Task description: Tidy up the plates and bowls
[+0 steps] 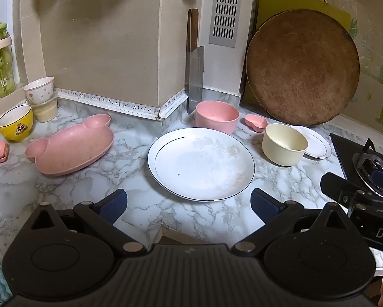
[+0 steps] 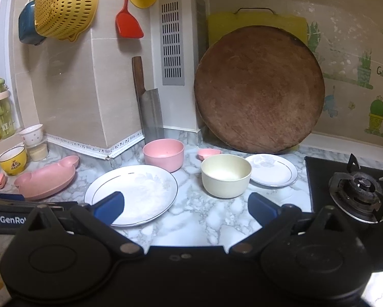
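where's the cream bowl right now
The cream bowl sits on the marble counter, right of the large white plate, in front of the small pink heart dish and beside the small white plate.

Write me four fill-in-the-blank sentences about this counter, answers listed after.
1. The cream bowl stands next to the small white plate, whose rim is trimmed in ____.
2. The cleaver leans against the ____.
3. The animal-shaped plate is coloured ____.
4. Both the left tool and right tool are ____.

Answers: gold; wall; pink; open
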`<action>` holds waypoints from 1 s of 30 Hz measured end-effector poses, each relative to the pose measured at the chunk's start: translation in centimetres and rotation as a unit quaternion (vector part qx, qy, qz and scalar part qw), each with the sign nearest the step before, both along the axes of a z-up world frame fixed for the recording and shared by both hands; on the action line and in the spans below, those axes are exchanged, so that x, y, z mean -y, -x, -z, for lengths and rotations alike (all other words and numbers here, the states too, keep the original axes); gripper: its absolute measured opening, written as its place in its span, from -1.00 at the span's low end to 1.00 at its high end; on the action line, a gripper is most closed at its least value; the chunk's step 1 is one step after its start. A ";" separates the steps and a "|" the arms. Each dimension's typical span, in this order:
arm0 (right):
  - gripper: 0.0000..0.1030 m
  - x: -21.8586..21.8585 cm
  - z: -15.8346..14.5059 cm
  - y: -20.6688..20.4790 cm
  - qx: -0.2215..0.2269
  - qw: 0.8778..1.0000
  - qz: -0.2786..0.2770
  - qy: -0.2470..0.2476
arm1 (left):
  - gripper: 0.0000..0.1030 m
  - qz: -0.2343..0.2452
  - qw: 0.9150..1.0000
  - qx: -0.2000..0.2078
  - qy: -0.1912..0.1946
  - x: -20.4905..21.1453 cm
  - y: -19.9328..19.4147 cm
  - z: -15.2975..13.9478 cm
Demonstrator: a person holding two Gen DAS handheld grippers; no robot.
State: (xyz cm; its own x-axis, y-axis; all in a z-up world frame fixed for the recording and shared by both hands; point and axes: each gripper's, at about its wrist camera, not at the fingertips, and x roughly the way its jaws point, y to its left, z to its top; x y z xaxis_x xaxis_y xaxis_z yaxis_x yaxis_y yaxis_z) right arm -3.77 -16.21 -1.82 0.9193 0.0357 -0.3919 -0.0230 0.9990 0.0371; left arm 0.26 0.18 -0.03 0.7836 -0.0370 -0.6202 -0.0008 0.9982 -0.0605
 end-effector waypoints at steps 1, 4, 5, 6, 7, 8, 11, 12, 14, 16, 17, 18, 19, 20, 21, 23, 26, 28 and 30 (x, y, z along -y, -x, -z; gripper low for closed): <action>1.00 0.0 0.0 0.0 0.000 1.000 0.000 -0.001 | 1.00 0.001 1.000 0.000 0.001 0.0 0.0 0.0; 1.00 0.0 -0.1 0.1 0.003 1.000 0.000 -0.002 | 1.00 0.001 1.000 0.003 0.003 -0.2 0.0 -0.1; 1.00 0.0 -0.1 0.1 0.004 1.000 0.002 -0.001 | 1.00 0.001 1.000 0.003 0.004 -0.2 0.0 -0.1; 1.00 -0.1 -0.1 0.1 0.005 1.000 0.004 0.001 | 1.00 0.002 1.000 0.002 0.005 -0.2 0.0 -0.1; 1.00 -0.1 -0.1 0.2 0.006 1.000 0.004 0.002 | 1.00 0.001 1.000 0.002 0.005 -0.2 -0.1 -0.1; 1.00 -0.1 -0.1 0.2 0.006 1.000 0.005 0.002 | 1.00 0.001 1.000 0.001 0.006 -0.2 -0.1 -0.1; 1.00 -0.1 0.0 0.1 0.000 1.000 0.003 -0.001 | 1.00 0.002 1.000 0.001 0.006 -0.3 -0.2 -0.1; 1.00 -0.1 -0.1 0.1 -0.001 1.000 0.003 -0.002 | 1.00 0.002 1.000 0.001 0.006 -0.3 -0.2 -0.1; 1.00 -0.1 -0.1 0.0 -0.001 1.000 0.003 -0.003 | 1.00 0.002 1.000 0.001 0.005 -0.2 -0.2 -0.1; 1.00 -0.2 -0.1 0.0 0.001 1.000 0.003 -0.001 | 1.00 0.002 1.000 0.001 0.006 -0.2 -0.2 -0.1; 1.00 -0.2 -0.2 0.1 0.002 1.000 0.003 0.000 | 1.00 0.002 1.000 0.002 0.006 -0.2 -0.3 -0.1; 1.00 -0.2 -0.2 0.1 0.003 1.000 0.003 0.001 | 1.00 0.002 1.000 0.002 0.006 -0.2 -0.3 -0.1; 1.00 -0.3 -0.2 0.1 0.004 1.000 0.004 0.002 | 1.00 0.002 1.000 0.003 0.006 -0.2 -0.3 -0.2; 0.99 -0.3 -0.2 0.1 0.005 1.000 0.004 0.003 | 1.00 0.002 1.000 0.004 0.006 -0.2 -0.3 -0.2; 0.99 -0.2 -0.2 0.1 0.005 1.000 0.004 0.002 | 1.00 0.003 1.000 0.006 0.005 -0.3 -0.4 -0.2; 0.98 -0.3 -0.2 0.2 0.006 1.000 0.005 0.003 | 1.00 0.004 1.000 0.008 0.004 -0.3 -0.3 -0.2; 0.98 -0.4 -0.3 0.2 0.008 1.000 0.005 0.004 | 1.00 0.004 1.000 0.011 0.004 -0.6 -0.3 -0.3; 0.97 -0.4 -0.3 0.2 0.010 1.000 0.005 0.005 | 1.00 0.005 1.000 0.014 0.004 -0.7 -0.2 -0.3; 0.97 -0.5 -0.4 0.3 0.010 1.000 0.005 0.006 | 1.00 0.005 1.000 0.015 0.004 -0.8 -0.2 -0.4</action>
State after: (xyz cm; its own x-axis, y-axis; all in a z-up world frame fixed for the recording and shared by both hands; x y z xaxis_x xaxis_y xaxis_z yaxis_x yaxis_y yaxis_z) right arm -4.03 -15.69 -1.42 0.9276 0.0218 -0.3730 -0.0133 0.9996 0.0255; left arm 0.48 0.93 0.36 0.8013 -0.0495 -0.5963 0.0101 0.9976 -0.0692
